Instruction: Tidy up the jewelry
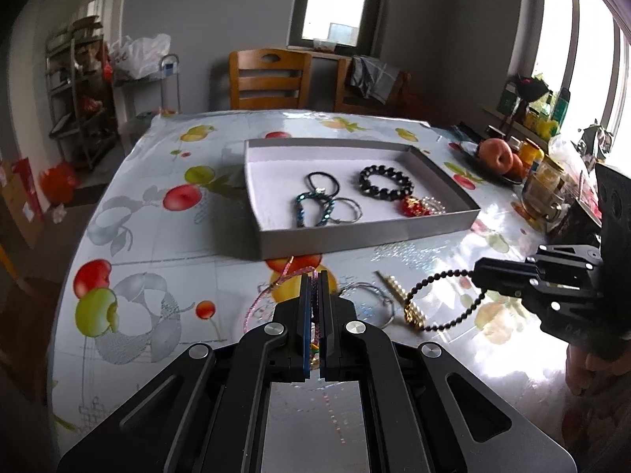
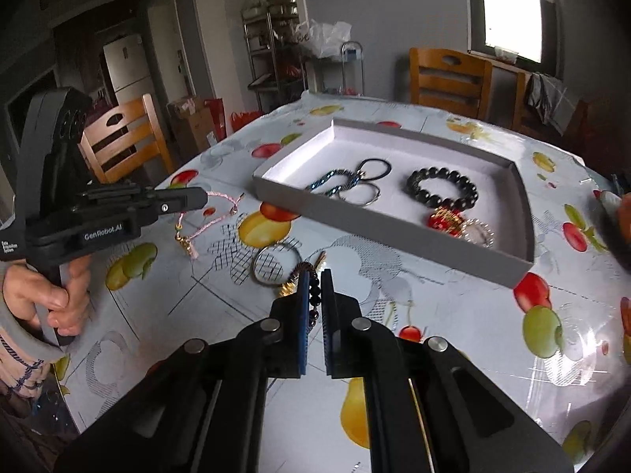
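A shallow grey box (image 1: 355,232) (image 2: 378,220) lies on the fruit-print table and holds a black bead bracelet (image 1: 385,181) (image 2: 441,189), a teal braid (image 1: 311,207), dark hair ties (image 1: 323,183) and a red charm (image 1: 414,205) (image 2: 445,220). My left gripper (image 1: 314,276) (image 2: 203,197) is shut on a pink cord bracelet (image 1: 272,289) (image 2: 205,228), held just above the table. My right gripper (image 2: 314,276) (image 1: 479,274) is shut on a small-bead black bracelet (image 1: 445,299) (image 2: 313,287) with a gold charm (image 1: 413,313).
A silver ring bangle (image 1: 370,295) (image 2: 276,264) and a gold pin (image 1: 390,283) lie loose on the table before the box. A fruit plate and jars (image 1: 520,161) crowd the right edge. Wooden chairs (image 1: 270,79) stand beyond.
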Action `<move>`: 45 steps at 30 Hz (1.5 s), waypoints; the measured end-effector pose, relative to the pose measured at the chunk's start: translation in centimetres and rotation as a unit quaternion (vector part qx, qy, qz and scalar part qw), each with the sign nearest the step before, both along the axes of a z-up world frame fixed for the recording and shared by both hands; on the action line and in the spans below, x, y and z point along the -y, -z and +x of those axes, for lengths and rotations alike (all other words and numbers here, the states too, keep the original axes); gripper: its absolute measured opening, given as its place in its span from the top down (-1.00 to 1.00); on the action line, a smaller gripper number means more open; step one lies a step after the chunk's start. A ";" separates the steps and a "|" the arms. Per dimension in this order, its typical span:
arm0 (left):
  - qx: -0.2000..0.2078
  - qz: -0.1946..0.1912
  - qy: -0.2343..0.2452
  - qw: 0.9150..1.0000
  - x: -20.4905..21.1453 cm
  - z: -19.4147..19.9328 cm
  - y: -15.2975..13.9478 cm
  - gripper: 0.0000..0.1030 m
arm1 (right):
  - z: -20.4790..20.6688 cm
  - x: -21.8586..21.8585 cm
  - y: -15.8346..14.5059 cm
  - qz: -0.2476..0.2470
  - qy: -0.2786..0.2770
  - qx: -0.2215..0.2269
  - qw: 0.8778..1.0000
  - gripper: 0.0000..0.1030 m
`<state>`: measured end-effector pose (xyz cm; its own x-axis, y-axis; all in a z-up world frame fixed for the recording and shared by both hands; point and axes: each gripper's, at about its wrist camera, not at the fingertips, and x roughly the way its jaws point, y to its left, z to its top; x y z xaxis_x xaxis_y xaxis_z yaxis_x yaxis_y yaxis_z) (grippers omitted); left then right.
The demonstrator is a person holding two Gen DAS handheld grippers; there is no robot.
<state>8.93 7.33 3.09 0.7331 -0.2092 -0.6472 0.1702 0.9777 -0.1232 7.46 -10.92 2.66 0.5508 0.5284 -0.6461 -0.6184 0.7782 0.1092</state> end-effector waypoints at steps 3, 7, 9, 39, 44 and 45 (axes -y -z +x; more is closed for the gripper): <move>0.004 0.003 0.007 1.000 0.7 0.0 -0.7 0.93 | -0.1 0.5 -0.7 0.008 0.004 0.007 1.000 0.89; 0.007 0.004 0.016 1.000 1.3 0.2 -1.5 0.93 | -0.2 0.9 -1.6 0.018 0.008 0.017 1.000 0.90; 0.008 0.006 0.019 1.000 1.5 0.4 -1.8 0.93 | -0.2 1.4 -2.1 0.023 0.011 0.021 0.999 0.91; 0.000 0.005 0.033 0.999 2.6 1.6 -1.1 0.93 | 3.2 4.5 5.2 -0.076 0.070 -0.064 0.993 0.47; -0.001 0.006 0.033 0.999 2.7 1.6 -1.0 0.93 | 3.0 4.6 5.4 -0.076 0.066 -0.057 0.993 0.53; 0.000 0.006 0.034 0.999 2.7 1.6 -1.0 0.93 | 2.9 4.6 5.3 -0.077 0.065 -0.056 0.993 0.77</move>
<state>10.56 4.64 4.10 0.7172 -0.2504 -0.6504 0.2356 0.9654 -0.1118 10.36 -15.48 -2.67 0.5285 0.3482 -0.7742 -0.5022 0.8635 0.0455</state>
